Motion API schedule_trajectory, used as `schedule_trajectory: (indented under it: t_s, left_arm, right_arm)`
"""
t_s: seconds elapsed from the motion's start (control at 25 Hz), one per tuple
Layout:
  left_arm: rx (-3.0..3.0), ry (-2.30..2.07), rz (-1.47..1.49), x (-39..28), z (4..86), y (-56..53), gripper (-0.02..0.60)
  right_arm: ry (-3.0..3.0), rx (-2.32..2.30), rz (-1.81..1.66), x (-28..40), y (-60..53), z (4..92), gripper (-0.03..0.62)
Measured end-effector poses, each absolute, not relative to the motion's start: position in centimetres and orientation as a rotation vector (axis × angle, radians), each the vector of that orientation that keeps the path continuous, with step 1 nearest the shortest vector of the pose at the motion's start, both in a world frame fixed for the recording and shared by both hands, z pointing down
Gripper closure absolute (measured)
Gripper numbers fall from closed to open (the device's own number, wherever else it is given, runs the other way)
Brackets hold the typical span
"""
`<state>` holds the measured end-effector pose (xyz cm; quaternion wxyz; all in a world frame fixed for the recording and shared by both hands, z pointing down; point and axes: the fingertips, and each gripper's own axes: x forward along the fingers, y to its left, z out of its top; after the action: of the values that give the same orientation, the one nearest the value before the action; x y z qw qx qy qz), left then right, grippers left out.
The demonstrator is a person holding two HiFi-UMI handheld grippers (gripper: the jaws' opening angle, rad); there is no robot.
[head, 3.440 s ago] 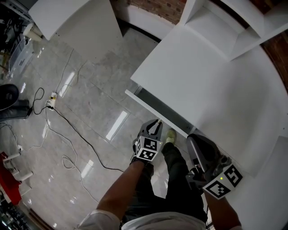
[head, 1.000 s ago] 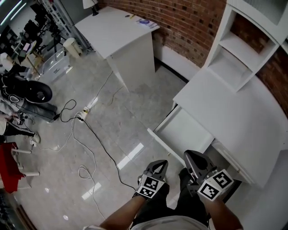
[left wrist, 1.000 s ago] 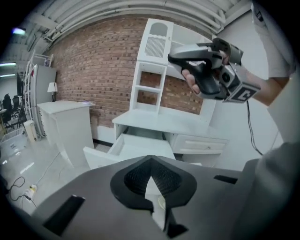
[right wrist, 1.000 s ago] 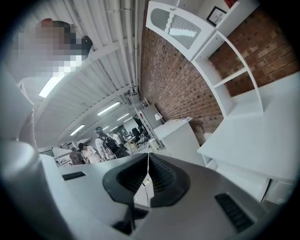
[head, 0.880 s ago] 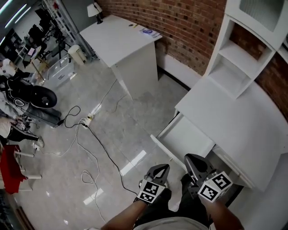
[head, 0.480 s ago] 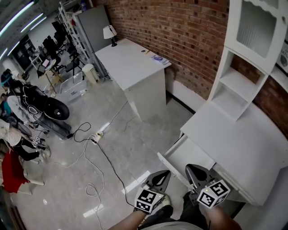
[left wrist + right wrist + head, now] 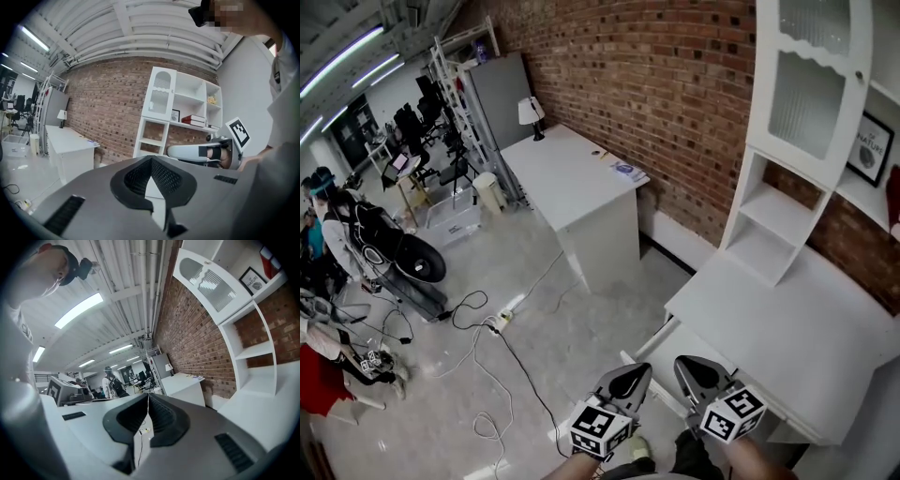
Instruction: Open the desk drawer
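Note:
The white desk (image 7: 787,333) stands at the lower right of the head view. Its drawer (image 7: 664,347) is pulled out towards me, and its inside shows between the two grippers. My left gripper (image 7: 641,369) is held up in the air in front of the drawer, shut with nothing in it (image 7: 151,160). My right gripper (image 7: 682,362) hangs beside it, also shut and empty (image 7: 148,397). Neither touches the drawer. The left gripper view shows the right gripper (image 7: 206,151) alongside, pointing roughly level at the shelves.
A white hutch with shelves (image 7: 792,178) sits on the desk against the brick wall (image 7: 656,75). A second white desk (image 7: 577,183) with a lamp (image 7: 528,113) stands further along. Cables (image 7: 487,323) run over the floor; racks and a person with a backpack (image 7: 323,220) are at left.
The drawer, shut earlier with the left gripper at its front, now stands open. Both grippers have lifted away from it, the left more, and the head view has tilted up to the room.

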<state>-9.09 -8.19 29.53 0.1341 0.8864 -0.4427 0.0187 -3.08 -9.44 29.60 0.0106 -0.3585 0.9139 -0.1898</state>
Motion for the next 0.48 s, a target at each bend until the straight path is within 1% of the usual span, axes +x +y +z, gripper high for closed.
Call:
schedule_trajectory:
  t_s: [0.48]
  left_arm:
    - [2.64,-1.286,-0.05,-7.8,23.0,-9.2,0.569]
  right_arm:
    - [2.883,-1.135,-0.425,-2.8,-10.5,24.9,0.577]
